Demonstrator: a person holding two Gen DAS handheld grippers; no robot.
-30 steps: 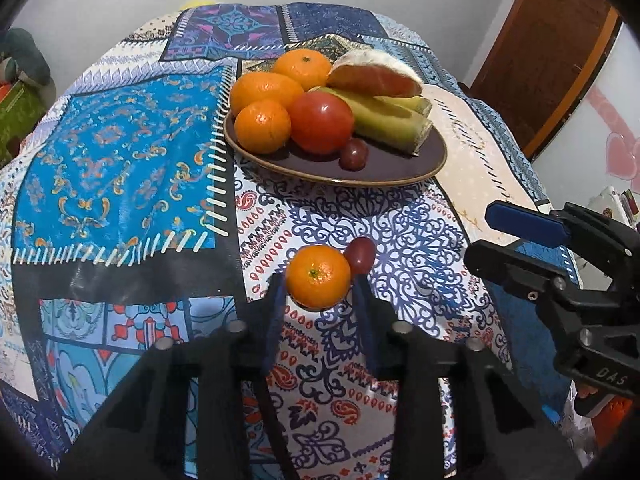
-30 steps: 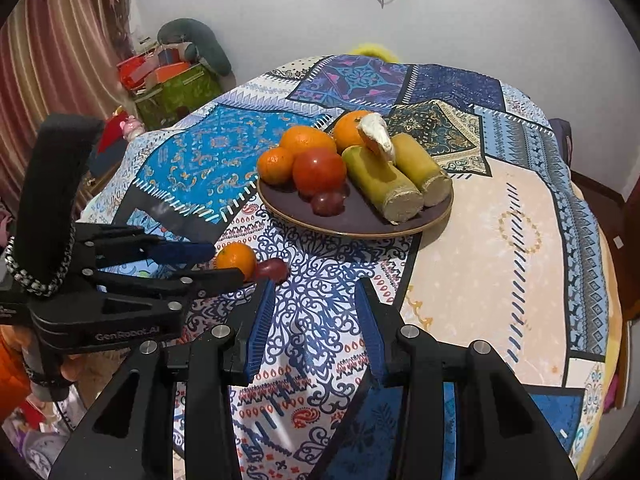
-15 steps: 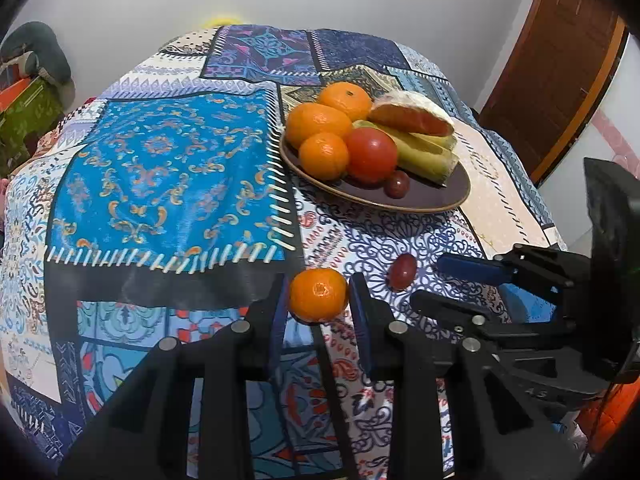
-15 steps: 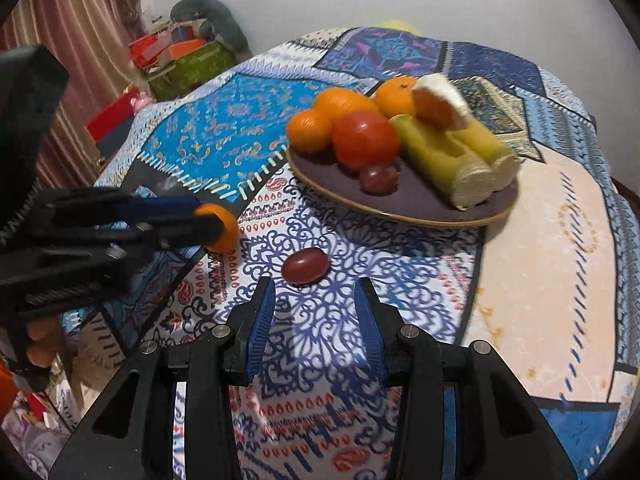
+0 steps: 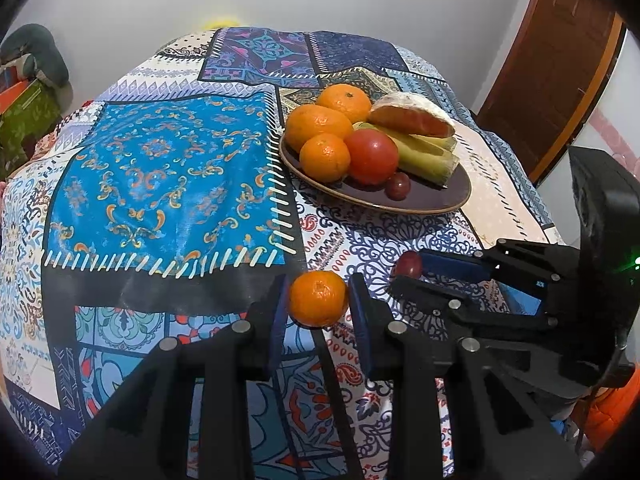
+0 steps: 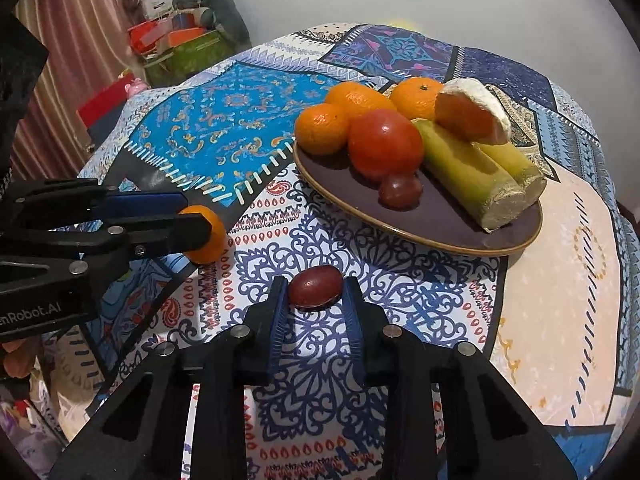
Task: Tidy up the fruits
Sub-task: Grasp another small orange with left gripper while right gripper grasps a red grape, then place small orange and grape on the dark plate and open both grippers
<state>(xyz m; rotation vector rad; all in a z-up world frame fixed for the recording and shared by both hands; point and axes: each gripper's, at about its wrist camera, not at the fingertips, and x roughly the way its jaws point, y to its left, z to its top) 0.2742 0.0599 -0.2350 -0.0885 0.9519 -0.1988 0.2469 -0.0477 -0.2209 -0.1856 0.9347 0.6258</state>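
My left gripper (image 5: 318, 300) is shut on a small orange (image 5: 318, 298) and holds it just above the patterned tablecloth; it also shows in the right wrist view (image 6: 208, 234). My right gripper (image 6: 314, 300) is open around a dark red grape (image 6: 316, 291) that lies on the cloth; gaps show on both sides. The grape also shows in the left wrist view (image 5: 408, 265). A brown plate (image 6: 440, 228) behind holds three oranges, a red tomato (image 6: 384, 148), a grape, two sugarcane pieces and an orange wedge.
The round table (image 5: 160, 168) drops off at its edges. A wooden door (image 5: 560, 60) stands at the right. Boxes and clutter (image 6: 176, 48) lie beyond the table's left side. The two grippers are close together at the table's near edge.
My left gripper has lifted the orange and drawn it back to the left. My right gripper has moved forward and down until its fingers flank the grape.
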